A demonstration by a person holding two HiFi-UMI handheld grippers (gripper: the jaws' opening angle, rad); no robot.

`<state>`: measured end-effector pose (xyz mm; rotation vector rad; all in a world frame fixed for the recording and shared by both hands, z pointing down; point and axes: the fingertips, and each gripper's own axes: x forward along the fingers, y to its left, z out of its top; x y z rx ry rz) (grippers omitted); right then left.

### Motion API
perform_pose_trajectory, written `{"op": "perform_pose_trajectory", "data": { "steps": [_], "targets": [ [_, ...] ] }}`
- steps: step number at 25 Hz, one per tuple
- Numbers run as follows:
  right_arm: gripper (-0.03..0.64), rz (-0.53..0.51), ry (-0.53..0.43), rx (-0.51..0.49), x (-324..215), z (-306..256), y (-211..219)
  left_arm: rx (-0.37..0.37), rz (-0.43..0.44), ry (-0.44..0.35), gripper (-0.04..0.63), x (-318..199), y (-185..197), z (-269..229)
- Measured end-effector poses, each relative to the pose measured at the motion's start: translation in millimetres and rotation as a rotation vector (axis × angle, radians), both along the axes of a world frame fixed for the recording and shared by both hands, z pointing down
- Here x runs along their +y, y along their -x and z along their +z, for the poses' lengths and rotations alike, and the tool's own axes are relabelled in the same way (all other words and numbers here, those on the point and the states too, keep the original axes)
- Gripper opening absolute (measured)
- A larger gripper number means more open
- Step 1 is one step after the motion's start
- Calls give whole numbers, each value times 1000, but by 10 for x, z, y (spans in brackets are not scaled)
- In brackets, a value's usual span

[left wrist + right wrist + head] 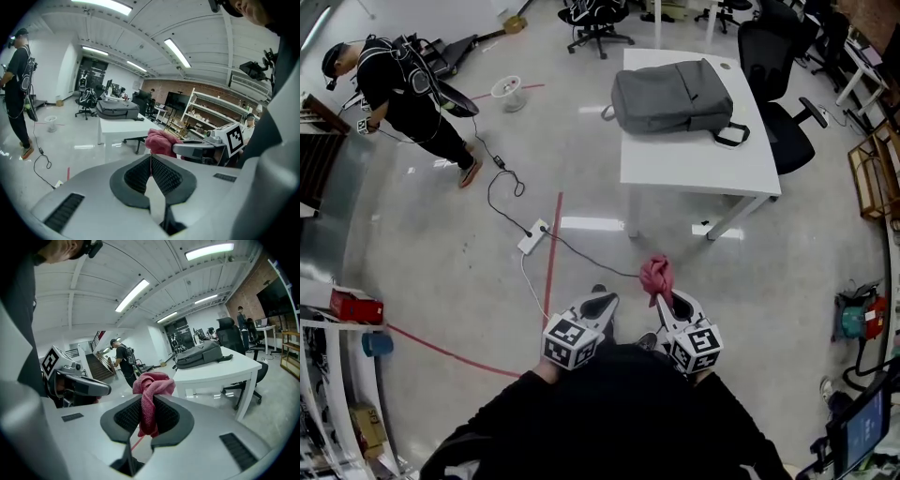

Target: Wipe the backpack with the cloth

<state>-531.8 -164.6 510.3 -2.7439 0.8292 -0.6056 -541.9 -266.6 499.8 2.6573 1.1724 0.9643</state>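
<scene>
A grey backpack (672, 97) lies flat on a white table (694, 164) ahead of me; it also shows in the left gripper view as the backpack (117, 109) and in the right gripper view as the backpack (200, 354). My right gripper (660, 296) is shut on a bunched pink cloth (656, 276), which sticks up between its jaws as the cloth (150, 399). My left gripper (602, 302) is shut with nothing in it, beside the right one. Both are held low over the floor, well short of the table. The pink cloth (161, 142) is seen from the left gripper too.
A person in black (408, 94) stands at the far left near cables and a power strip (532, 235) on the floor. Black office chairs (783, 103) stand right of the table. Red tape lines (551, 258) cross the floor. Shelving (220, 112) lines the right wall.
</scene>
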Motion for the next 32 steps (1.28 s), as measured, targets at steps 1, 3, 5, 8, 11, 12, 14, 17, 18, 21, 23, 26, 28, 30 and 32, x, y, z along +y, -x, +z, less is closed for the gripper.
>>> {"op": "perform_pose_trajectory", "data": {
  "steps": [1,3,5,8,11,12,14,17,18,21,23,26,28,30,32],
  "targets": [
    [61,3,7,-6,-16,21,-67,1,8,6,18,-7,-83,15],
    [61,14,27,-17,-31,57,-221,2,22,24,18,-14,-282,37],
    [61,29,50,-21,-53,66,-405,5,40,46,18,-32,-515,29],
    [61,53,85,-23,-233,21,-751,17,80,79,18,-181,-925,-45],
    [61,75,119,-28,-532,-12,-1049,13,128,112,18,-421,-1288,-73],
    [61,85,127,-34,-614,-13,-1124,8,146,122,18,-486,-1382,-61],
    [61,107,141,-51,-743,13,-1233,0,186,141,18,-584,-1530,-31],
    [61,100,165,-83,-904,135,-1381,-9,218,154,18,-754,-1707,70],
    [61,90,173,-92,-939,164,-1447,-14,214,151,18,-819,-1774,118],
    [61,80,195,-99,-956,157,-1637,-40,186,155,19,-967,-1959,214],
    [61,76,204,-96,-977,119,-1718,-49,175,175,18,-1020,-2054,201],
    [61,56,212,-95,-1068,102,-1765,-42,175,192,18,-1038,-2155,149],
    [61,34,209,-99,-1136,143,-1823,-37,170,197,18,-1033,-2227,139],
    [61,14,198,-99,-1165,190,-1933,-38,156,195,18,-1019,-2294,161],
    [61,-6,183,-89,-1187,210,-2090,-39,140,179,18,-1023,-2364,178]
  ]
}}
